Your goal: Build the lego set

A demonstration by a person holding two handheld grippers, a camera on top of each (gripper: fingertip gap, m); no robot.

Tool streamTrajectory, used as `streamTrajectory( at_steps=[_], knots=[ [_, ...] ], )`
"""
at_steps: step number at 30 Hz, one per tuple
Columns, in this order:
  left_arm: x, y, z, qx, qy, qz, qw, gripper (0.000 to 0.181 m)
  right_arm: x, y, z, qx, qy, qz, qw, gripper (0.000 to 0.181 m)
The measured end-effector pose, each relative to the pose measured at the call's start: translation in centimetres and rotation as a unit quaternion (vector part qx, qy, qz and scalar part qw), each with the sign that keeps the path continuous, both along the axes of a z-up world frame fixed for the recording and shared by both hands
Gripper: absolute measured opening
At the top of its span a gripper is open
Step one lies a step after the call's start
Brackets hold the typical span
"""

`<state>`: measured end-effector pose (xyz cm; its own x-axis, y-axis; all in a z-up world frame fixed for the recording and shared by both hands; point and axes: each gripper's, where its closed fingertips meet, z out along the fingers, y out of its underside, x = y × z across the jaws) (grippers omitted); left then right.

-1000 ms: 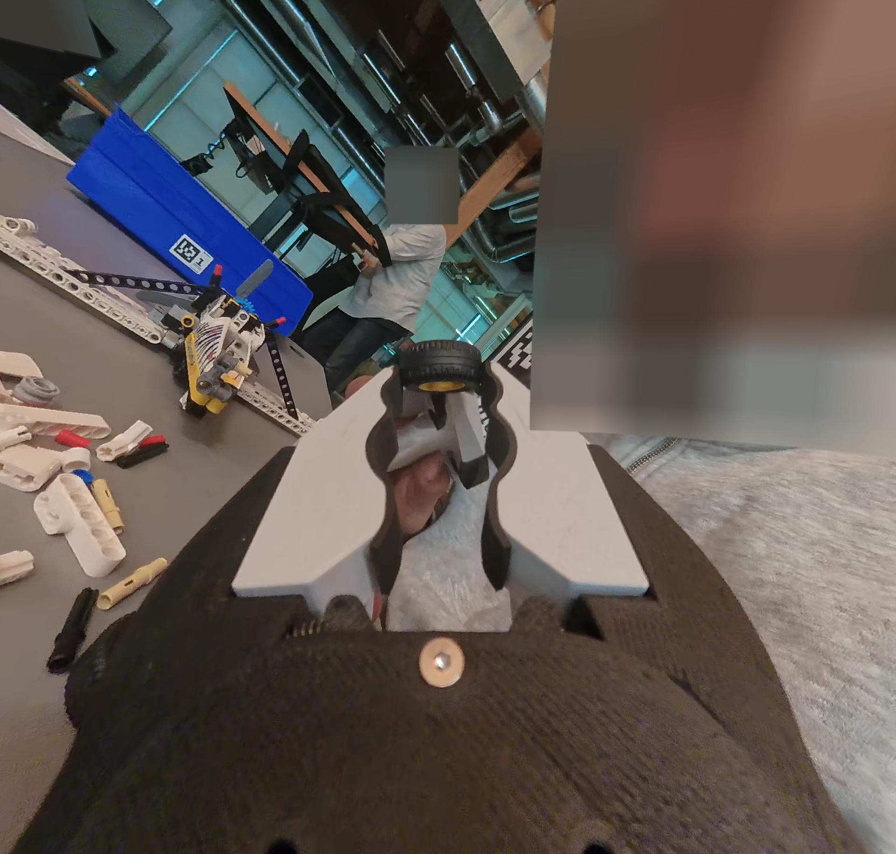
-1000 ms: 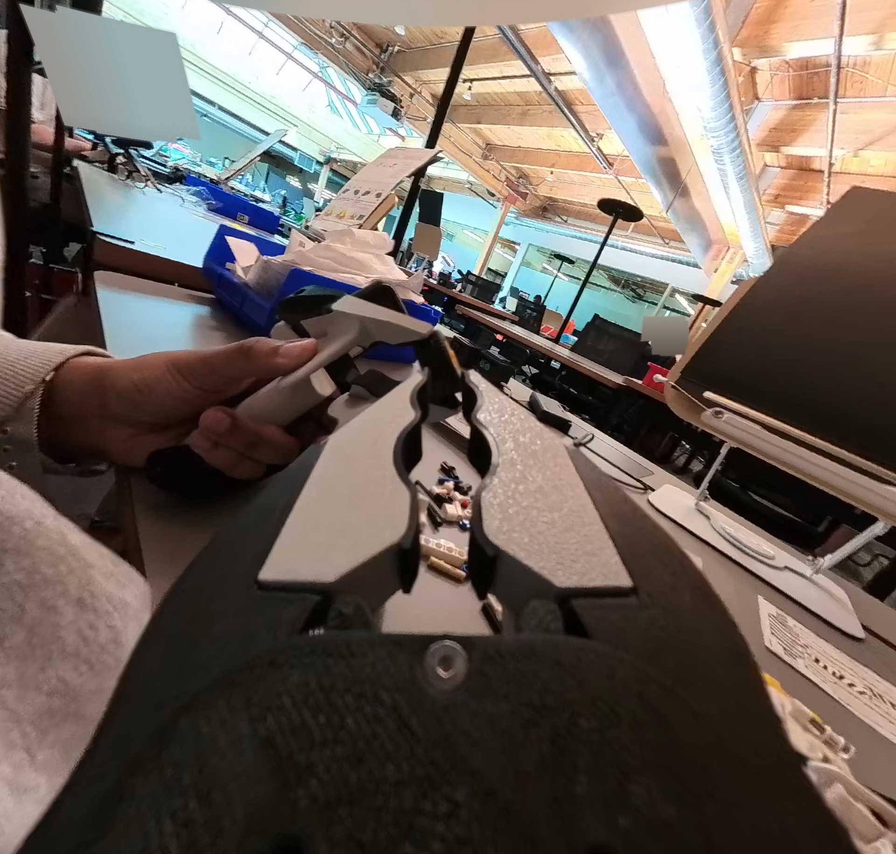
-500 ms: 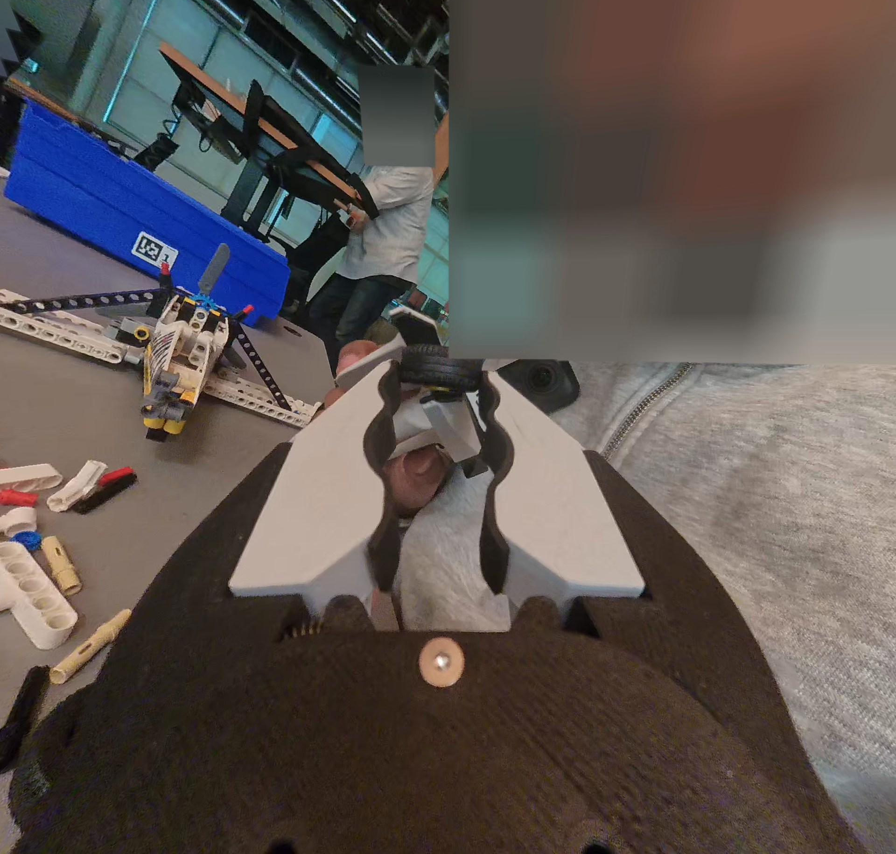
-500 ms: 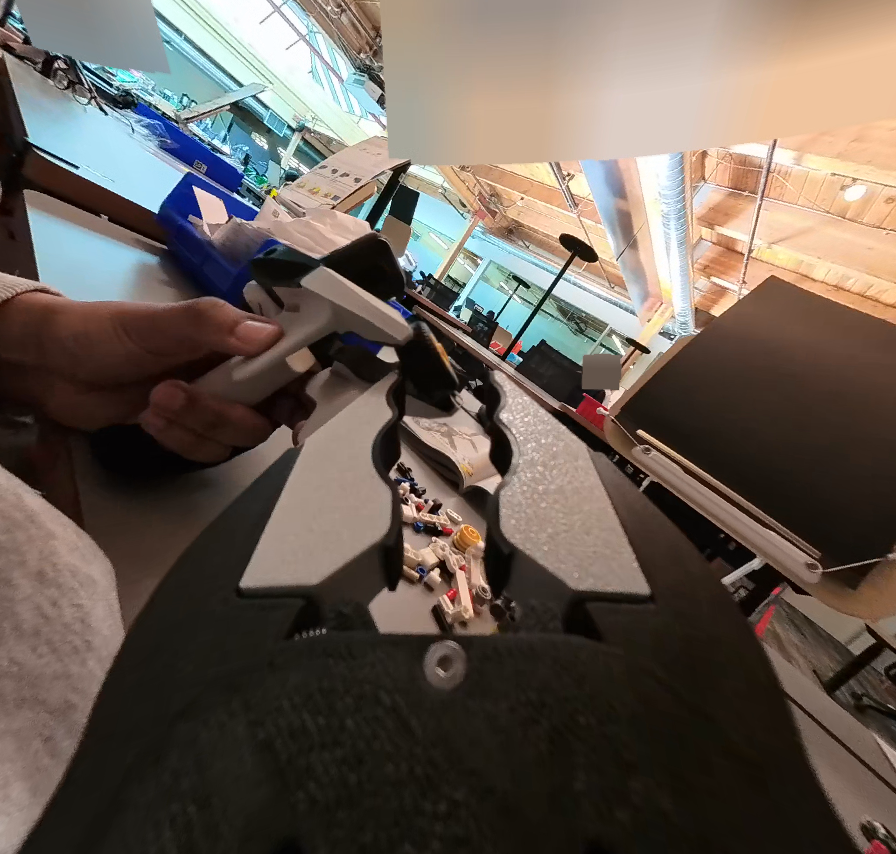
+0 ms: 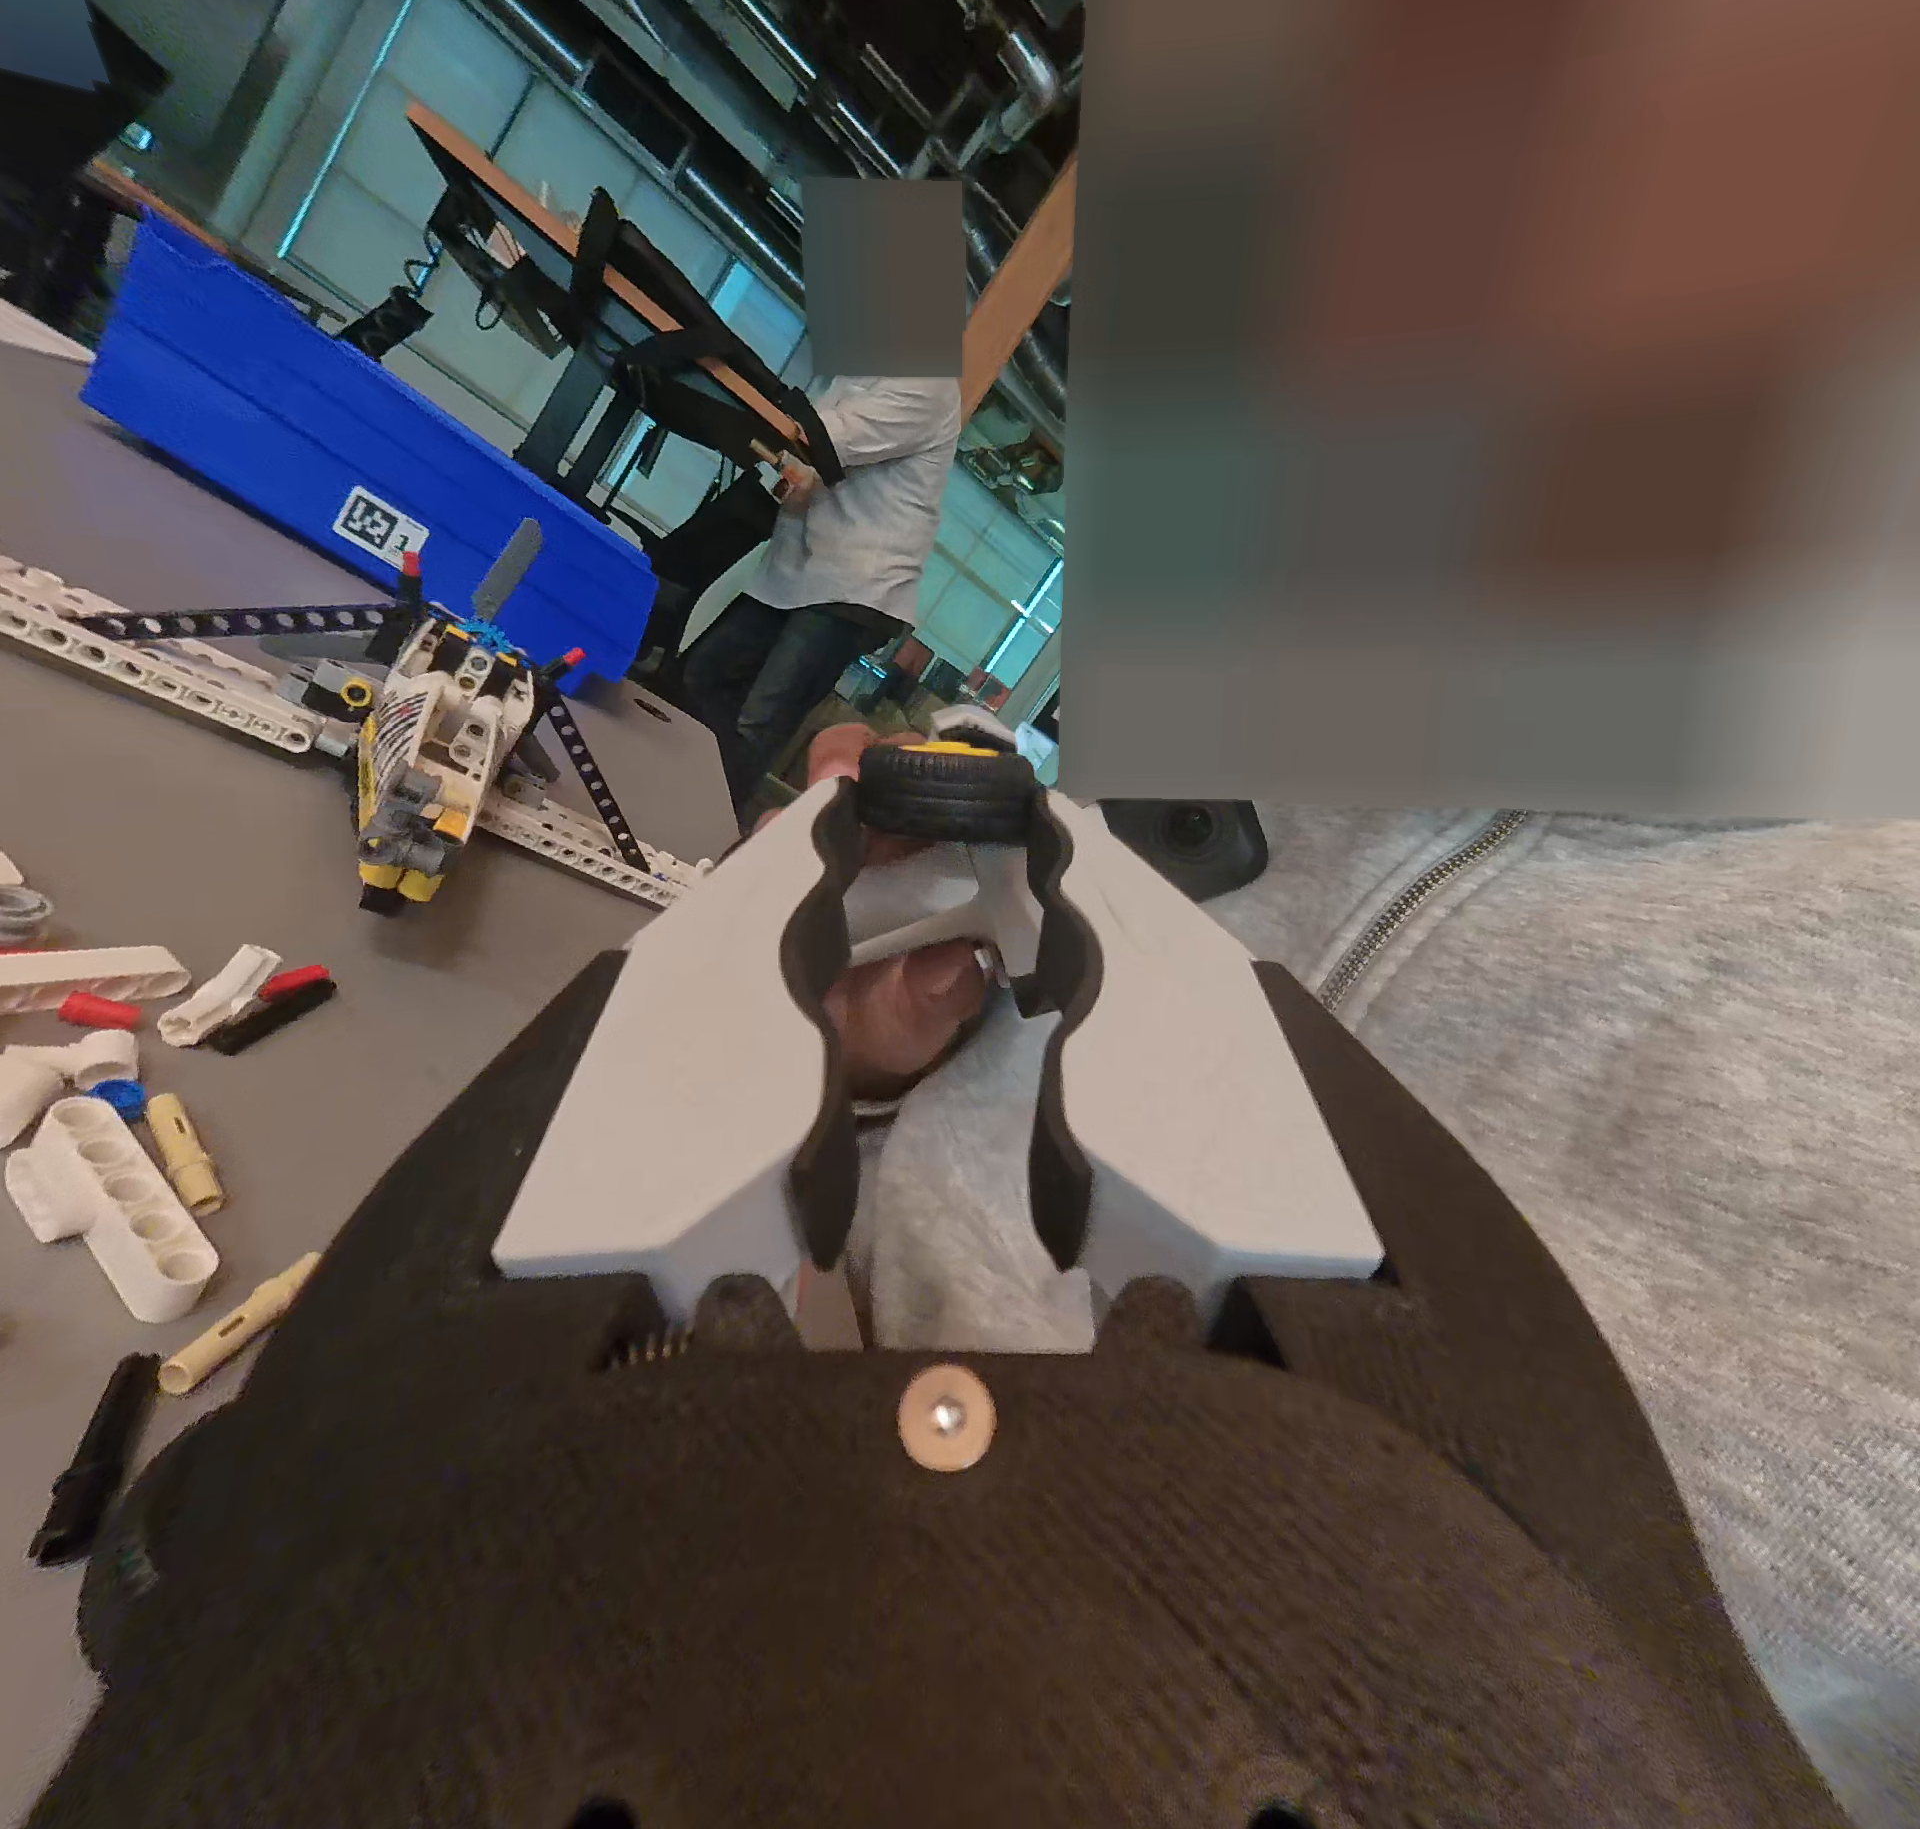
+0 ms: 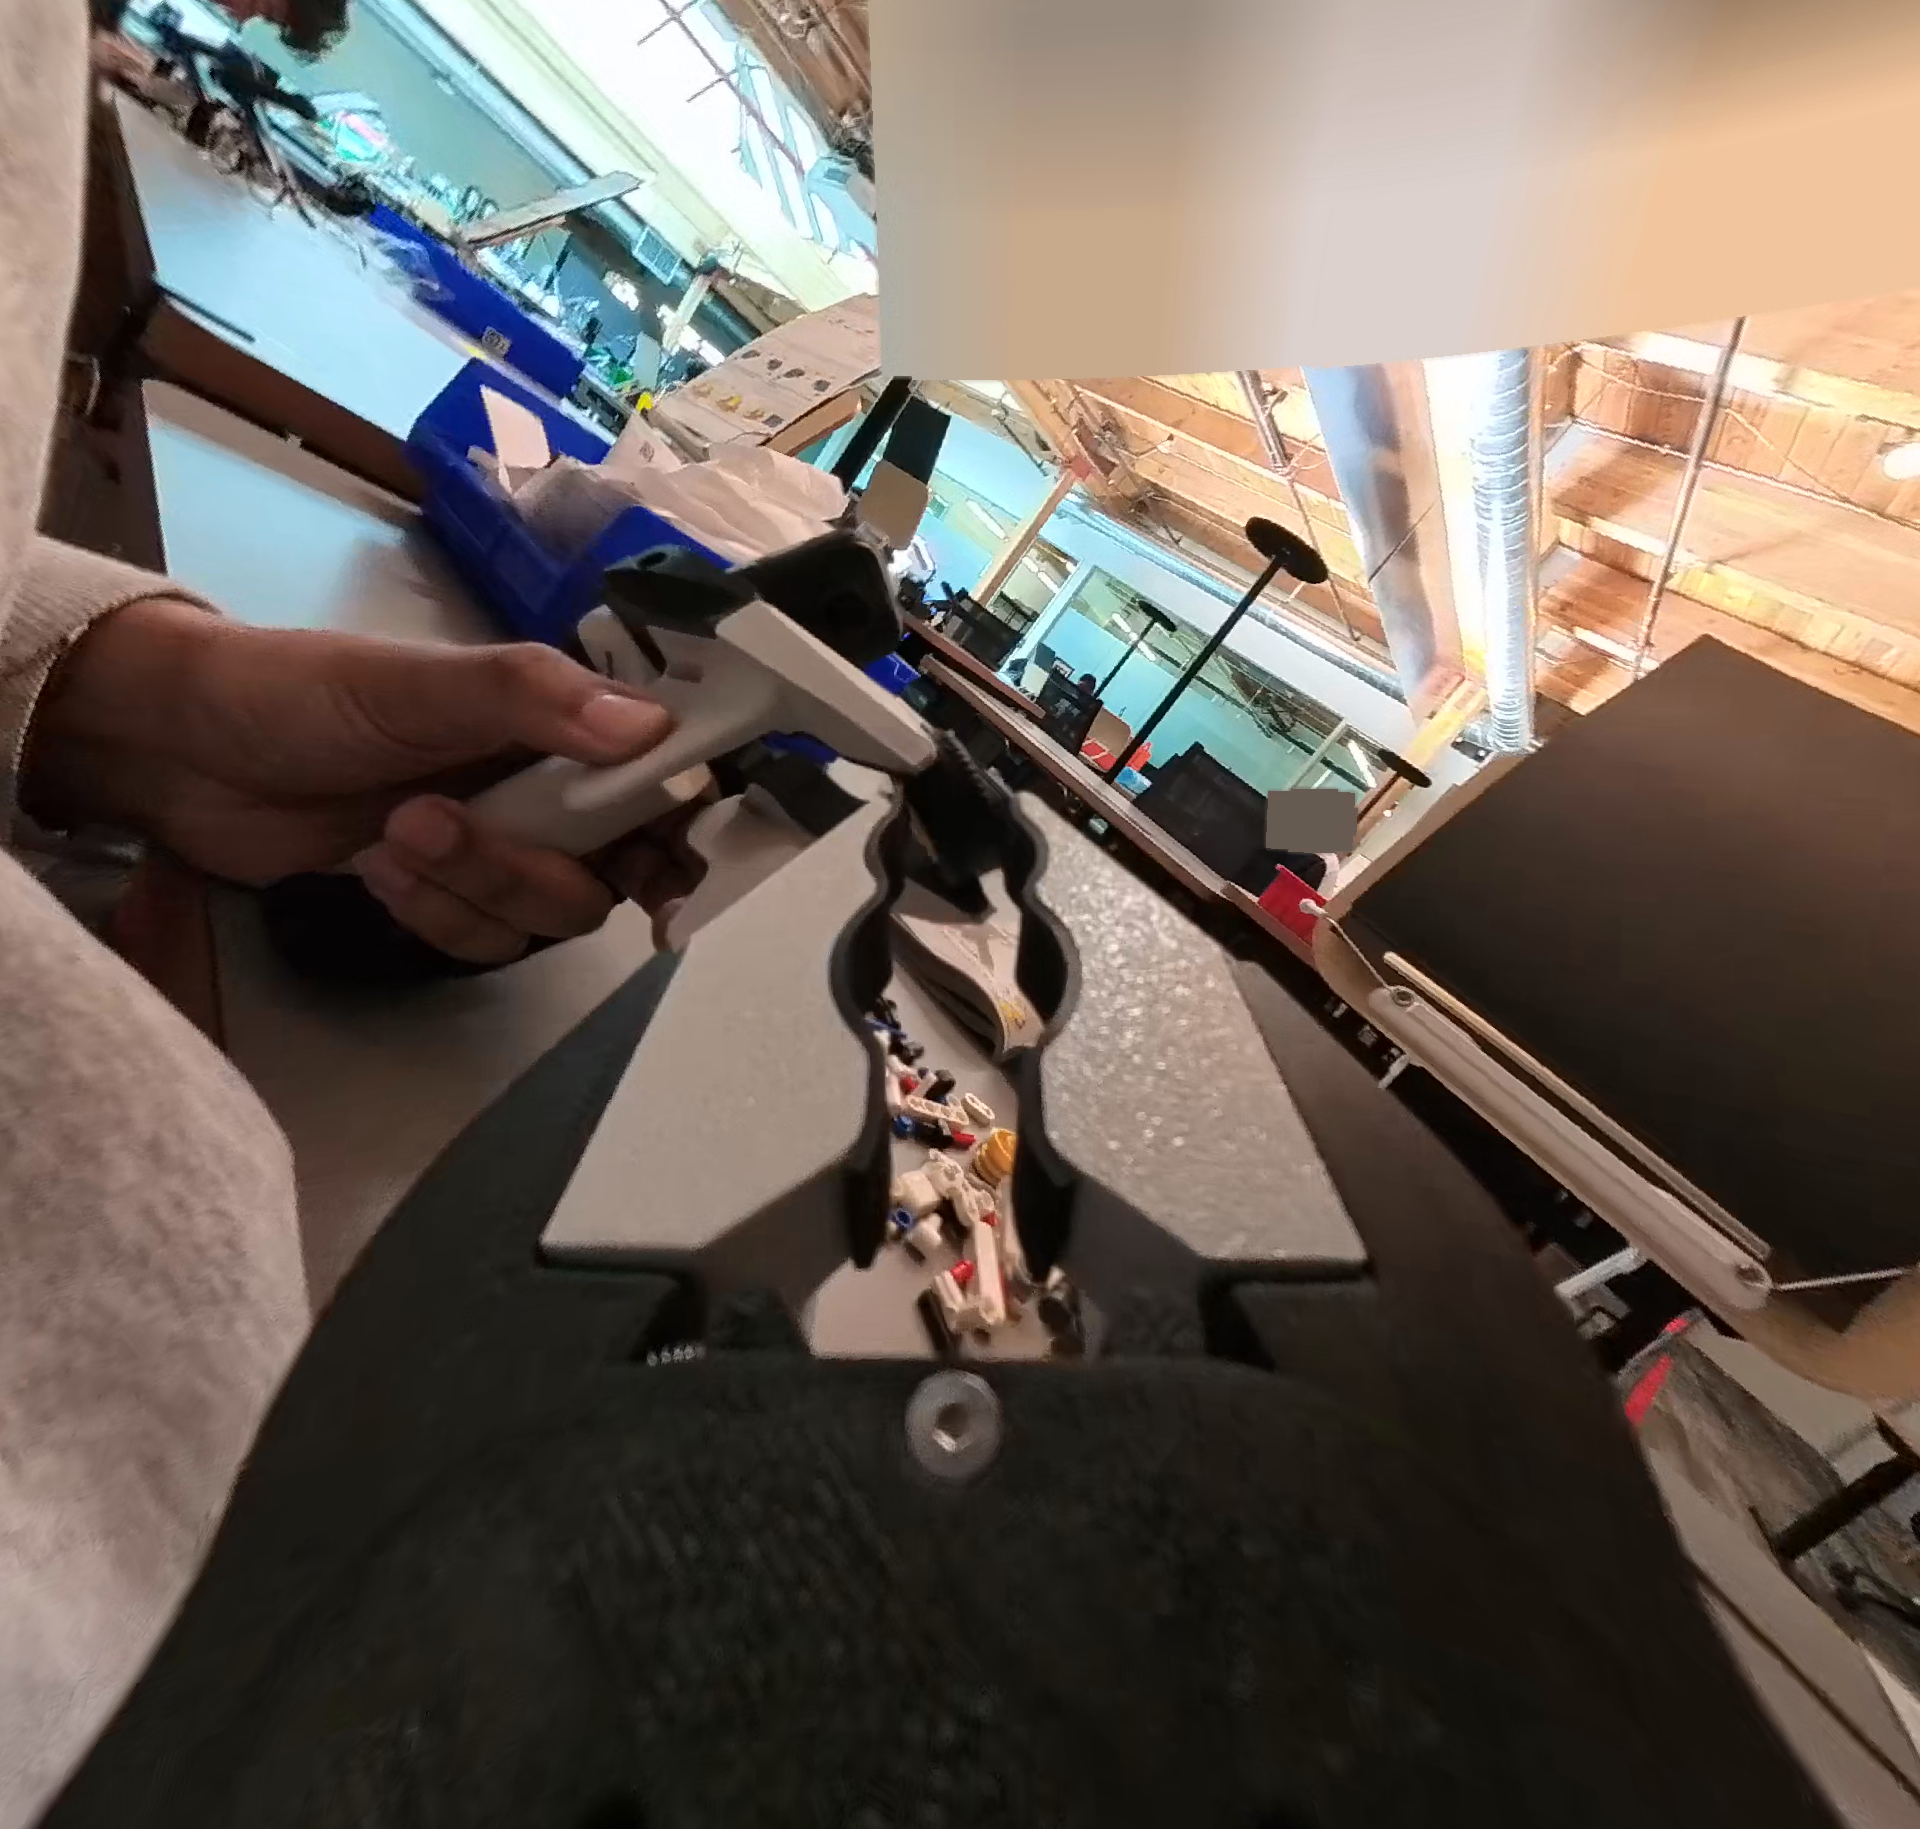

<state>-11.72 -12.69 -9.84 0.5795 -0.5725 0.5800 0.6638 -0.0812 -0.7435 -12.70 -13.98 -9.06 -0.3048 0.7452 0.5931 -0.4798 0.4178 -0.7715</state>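
Observation:
My left gripper (image 5: 943, 805) is shut on a small black wheel (image 5: 935, 792) with a yellow hub, held in the air in front of a grey sweater. In the right wrist view a hand holds the left gripper, whose white finger (image 6: 821, 678) reaches in from the left with the wheel (image 6: 951, 823). My right gripper (image 6: 956, 836) has its tips on either side of that wheel and looks closed on it. Its grey fingers (image 5: 904, 906) show behind the wheel in the left wrist view. A partly built white, yellow and black model (image 5: 436, 740) lies on the table.
Loose white, tan, red and black pieces (image 5: 114, 1229) lie at the left, and more (image 6: 956, 1187) show below my right gripper. An open booklet (image 6: 977, 958), a blue bin (image 5: 312, 429), a black panel on a stand (image 6: 1662, 896) and a standing person (image 5: 852, 501) are farther off. The grippers are tip to tip, or close to it.
Both grippers have stayed together at the wheel. The right view has tilted down, so more of the loose pieces and the booklet show. The right jaws stand wider than a second ago.

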Motion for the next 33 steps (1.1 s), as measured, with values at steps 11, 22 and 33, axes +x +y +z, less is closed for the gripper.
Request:
streamTrajectory(
  at_steps=[11,22,33],
  knots=[
    [-2.2,1.6,-1.4,-0.06,0.031,0.089,0.994,0.049,-1.4,5.4,-2.1,-0.037,-0.274,0.024,0.961,0.012],
    [-3.1,7.6,-5.6,-0.241,0.21,0.098,0.943,0.069,-2.6,8.7,-5.6,-0.107,-0.527,0.081,0.839,0.012],
    [-3.2,7.5,-5.3,-0.204,0.168,0.097,0.96,0.063,-3.2,9.6,-5.0,-0.26,-0.566,0.123,0.773,0.012]
  ],
)
